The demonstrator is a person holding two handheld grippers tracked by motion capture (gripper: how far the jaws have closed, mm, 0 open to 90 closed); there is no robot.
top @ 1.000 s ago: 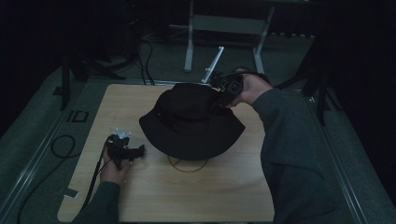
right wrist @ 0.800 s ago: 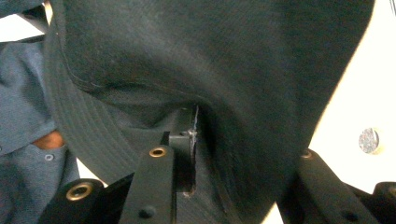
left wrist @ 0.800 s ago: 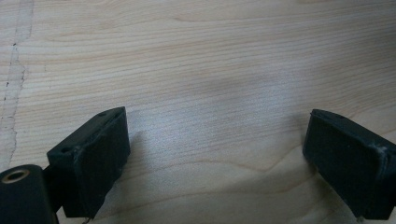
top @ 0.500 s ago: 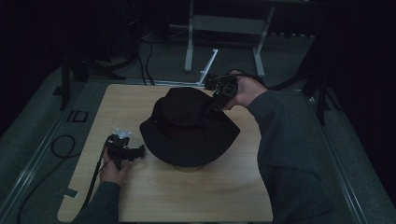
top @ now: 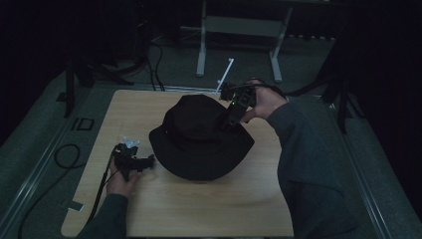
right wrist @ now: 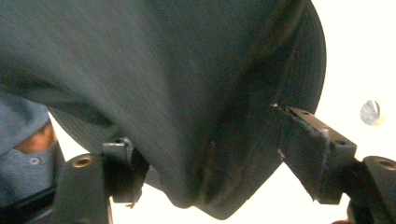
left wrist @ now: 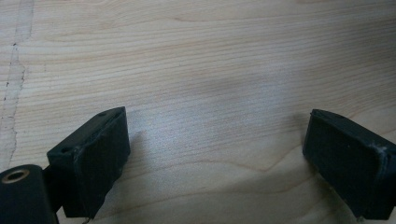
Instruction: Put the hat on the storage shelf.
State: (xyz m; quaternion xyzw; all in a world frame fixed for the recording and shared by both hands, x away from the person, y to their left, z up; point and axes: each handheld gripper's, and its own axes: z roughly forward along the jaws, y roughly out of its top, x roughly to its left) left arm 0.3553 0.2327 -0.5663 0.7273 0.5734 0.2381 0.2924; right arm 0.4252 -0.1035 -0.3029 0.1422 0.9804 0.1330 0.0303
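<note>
High view: the black hat [top: 201, 137] sits mid-table, the right gripper [top: 233, 118] at its far-right crown, the left gripper [top: 149, 161] resting near its left brim.

Left gripper view: jaws wide apart over bare table [left wrist: 210, 60], holding nothing.

Right gripper view: jaws have just been opening; hat fabric [right wrist: 187, 93] lies between them, apparently released.

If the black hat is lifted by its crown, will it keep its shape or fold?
The hat probably folds: in the right gripper view its cloth bunches into a pinched fold between the open jaws. It looks light, being thin fabric. The wide brim lies flat on the table, so it would likely droop.
</note>
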